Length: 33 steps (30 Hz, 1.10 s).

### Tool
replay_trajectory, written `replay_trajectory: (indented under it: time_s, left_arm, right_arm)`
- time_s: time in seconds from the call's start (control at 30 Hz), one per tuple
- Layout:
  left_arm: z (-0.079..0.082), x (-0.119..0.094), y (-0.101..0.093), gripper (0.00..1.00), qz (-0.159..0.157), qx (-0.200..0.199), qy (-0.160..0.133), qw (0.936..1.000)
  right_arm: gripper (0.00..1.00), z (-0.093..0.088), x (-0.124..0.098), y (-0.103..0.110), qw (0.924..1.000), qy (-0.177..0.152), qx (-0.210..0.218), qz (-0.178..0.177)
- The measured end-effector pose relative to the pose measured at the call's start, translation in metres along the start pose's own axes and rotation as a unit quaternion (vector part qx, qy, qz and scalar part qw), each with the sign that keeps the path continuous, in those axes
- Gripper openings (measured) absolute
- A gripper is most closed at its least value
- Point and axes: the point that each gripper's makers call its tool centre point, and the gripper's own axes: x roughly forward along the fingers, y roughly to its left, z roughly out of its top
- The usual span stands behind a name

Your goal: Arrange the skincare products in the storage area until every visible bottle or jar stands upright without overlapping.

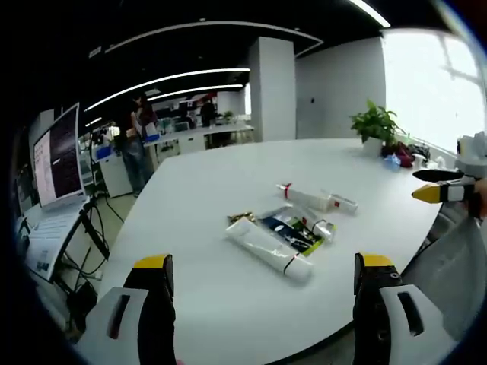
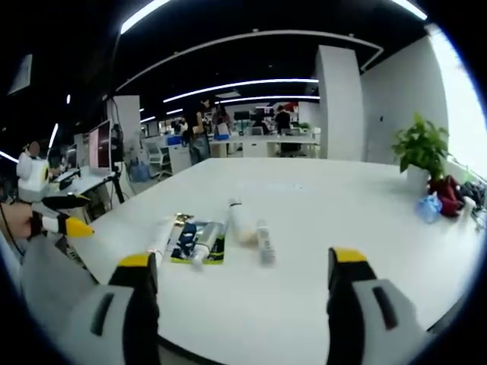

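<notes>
Several skincare products lie flat in a loose cluster on the white table (image 1: 228,304). In the left gripper view I see a long white tube (image 1: 268,249), a dark flat pack (image 1: 288,232), a small tube (image 1: 316,226), a white tube with a red cap (image 1: 304,198) and a small bottle (image 1: 342,203). The right gripper view has the long white tube (image 2: 161,237), the dark pack (image 2: 185,242) and a white tube (image 2: 240,220). My left gripper (image 1: 264,262) is open, short of the cluster. My right gripper (image 2: 242,260) is open too, holding nothing.
A potted plant (image 1: 374,122) stands at the table's far side, with blue and red items (image 1: 394,158) beside it. An open laptop on a stand (image 1: 55,163) is off the table's left edge. People stand at desks (image 2: 217,122) in the background.
</notes>
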Motion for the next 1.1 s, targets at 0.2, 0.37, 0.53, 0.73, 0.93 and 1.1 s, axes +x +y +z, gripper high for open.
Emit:
replay_trajectory:
  time_s: [0.2,0.37,0.53,0.73,0.93,1.1]
  left_arm:
    - [-0.0001,-0.0001,0.0000,0.97,-0.001,0.000,0.000,1.0000]
    - [0.0000,-0.0002,0.0000,0.97,0.000,0.001,0.000,1.0000]
    - [0.0001,-0.0003,0.0004,0.97,0.000,0.002,-0.001,1.0000]
    - [-0.0005,-0.0001,0.0001,0.97,-0.001,0.003,0.001,1.0000]
    - [-0.0008,-0.0001,0.0008,0.97,0.001,0.002,0.001,1.0000]
    - [-0.0018,0.0001,0.0004,0.97,0.000,0.003,0.004,1.0000]
  right_arm:
    - [0.94,-0.0002,0.0000,-0.0004,1.0000,0.000,0.002,-0.001]
    - [0.95,-0.0008,0.0002,-0.0008,1.0000,0.002,0.001,-0.001]
    - [0.95,-0.0016,0.0004,-0.0007,1.0000,0.005,0.000,-0.001]
    - [0.95,-0.0017,0.0003,-0.0012,1.0000,0.005,0.001,-0.003]
    - [0.94,-0.0025,0.0005,-0.0023,1.0000,0.008,0.000,-0.005]
    - [0.94,-0.0030,0.0009,-0.0016,0.9999,0.010,-0.001,-0.005]
